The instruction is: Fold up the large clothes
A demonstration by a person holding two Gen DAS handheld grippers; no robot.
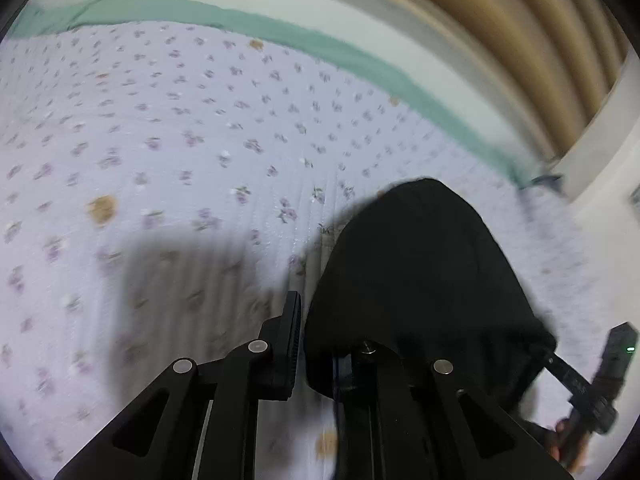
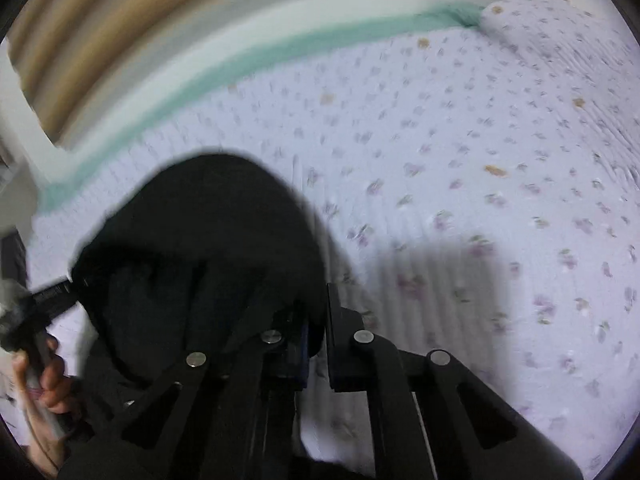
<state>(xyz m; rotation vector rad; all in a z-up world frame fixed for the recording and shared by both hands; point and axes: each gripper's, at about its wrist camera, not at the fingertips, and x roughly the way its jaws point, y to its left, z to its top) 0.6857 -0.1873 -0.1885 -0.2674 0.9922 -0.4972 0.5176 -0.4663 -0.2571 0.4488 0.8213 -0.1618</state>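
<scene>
Wide free stretch of lilac flower-print quilted bed cover (image 1: 168, 128) ahead, flat to its far edge w/ the teal-green fabric strip (image 1: 304, 36). Blocking: black cloth garment (image 1: 420, 272) bulging up betw. both grippers, draped over each one's inner finger. Beyond the far edge, tan pleated curtain (image 1: 532, 44) closes things off. Raised pillow-like hump (image 2: 560, 32) of the cover at far right corner.

The black garment (image 1: 420, 280) drapes over the left gripper's (image 1: 304, 344) right finger, hiding it. Bedspread flowers (image 2: 460, 184) smear with blur. The garment's lower part runs off frame.
</scene>
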